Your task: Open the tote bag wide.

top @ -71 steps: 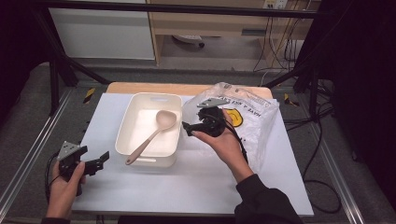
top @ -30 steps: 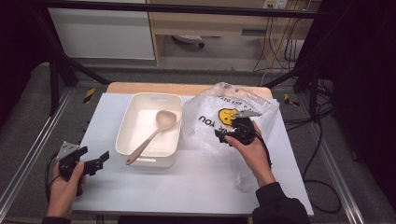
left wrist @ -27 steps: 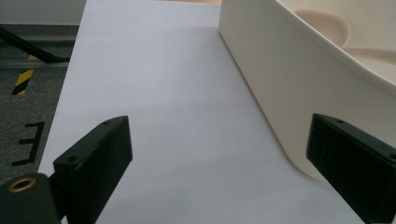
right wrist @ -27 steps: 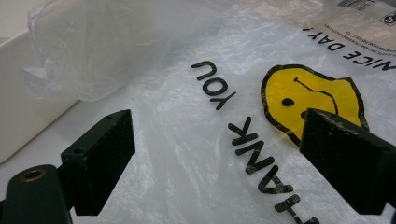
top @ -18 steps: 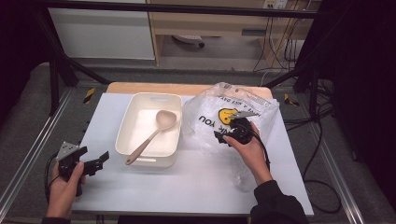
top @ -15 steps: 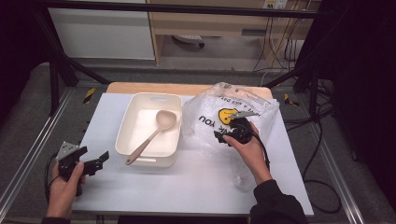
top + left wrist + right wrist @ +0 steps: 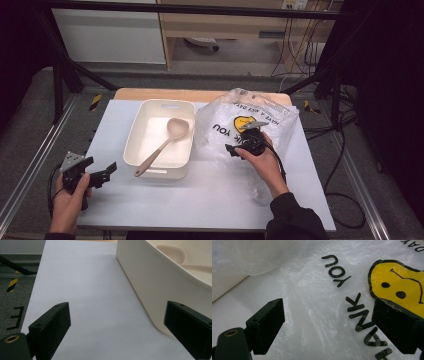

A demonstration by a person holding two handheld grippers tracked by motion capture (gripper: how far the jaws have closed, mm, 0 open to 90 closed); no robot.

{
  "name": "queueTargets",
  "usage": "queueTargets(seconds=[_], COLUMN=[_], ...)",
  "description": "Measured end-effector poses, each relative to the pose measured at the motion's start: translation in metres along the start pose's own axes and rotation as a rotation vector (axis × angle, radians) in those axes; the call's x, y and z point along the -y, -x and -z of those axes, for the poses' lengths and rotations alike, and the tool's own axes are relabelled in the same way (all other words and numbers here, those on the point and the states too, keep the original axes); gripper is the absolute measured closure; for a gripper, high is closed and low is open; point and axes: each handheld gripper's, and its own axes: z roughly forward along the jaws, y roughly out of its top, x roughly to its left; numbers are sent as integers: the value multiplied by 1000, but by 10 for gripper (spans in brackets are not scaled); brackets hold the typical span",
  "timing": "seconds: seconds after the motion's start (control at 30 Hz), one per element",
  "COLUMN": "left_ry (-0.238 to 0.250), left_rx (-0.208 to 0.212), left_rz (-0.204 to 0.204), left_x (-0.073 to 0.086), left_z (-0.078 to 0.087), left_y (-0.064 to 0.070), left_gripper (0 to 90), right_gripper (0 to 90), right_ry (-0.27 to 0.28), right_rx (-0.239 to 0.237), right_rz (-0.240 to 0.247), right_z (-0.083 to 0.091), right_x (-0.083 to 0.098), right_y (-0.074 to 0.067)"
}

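A clear plastic bag [image 7: 250, 120] with a yellow smiley face and black lettering lies at the right of the white table. My right gripper [image 7: 234, 150] rests over the bag's near part, open, with the bag's film [image 7: 322, 305] and the smiley face [image 7: 397, 285] just past its jaws and nothing between them. A cream tub [image 7: 145, 150] stands mid-table with a beige wooden spoon [image 7: 162, 145] lying in it. My left gripper [image 7: 105, 174] hovers open at the table's front left corner, pointing at the tub wall [image 7: 147, 290].
The white table top [image 7: 200, 195] ends close to my left hand. Metal rails run along both sides on the grey floor [image 7: 30, 125]. Cables [image 7: 340, 165] trail off the right edge. Cabinets stand beyond the far edge.
My right gripper moved from the bag's left side beside the tub to the right and nearer, settling over the bag's near part. The left gripper stayed still.
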Motion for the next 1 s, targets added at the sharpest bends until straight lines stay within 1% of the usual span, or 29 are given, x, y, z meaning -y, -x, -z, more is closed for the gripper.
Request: queueTargets(seconds=[0.3, 0.5, 0.57, 0.77, 0.9, 0.93, 1.0], left_ry=[0, -2, -2, 20, 20, 20, 21], left_rx=[5, 7, 9, 12, 13, 13, 13], left_rz=[1, 1, 1, 1, 0, 1, 2], left_x=[0, 0, 0, -2, -1, -1, -1], left_z=[0, 0, -1, 2, 1, 1, 1], left_y=[1, 1, 1, 2, 2, 2, 2], left_gripper=[69, 69, 69, 69, 68, 69, 68], right_gripper=[104, 94, 93, 87, 77, 73, 72], right_ry=[-37, -62, -70, -106, -105, -99, -82], right_rx=[-8, -1, -3, 11, 32, 41, 48], right_rz=[25, 36, 30, 46, 55, 58, 50], right_z=[-14, -22, -24, -31, -31, -30, -30], right_x=[2, 5, 6, 11, 11, 11, 10], right_y=[-7, -8, -8, -9, -8, -7, -5])
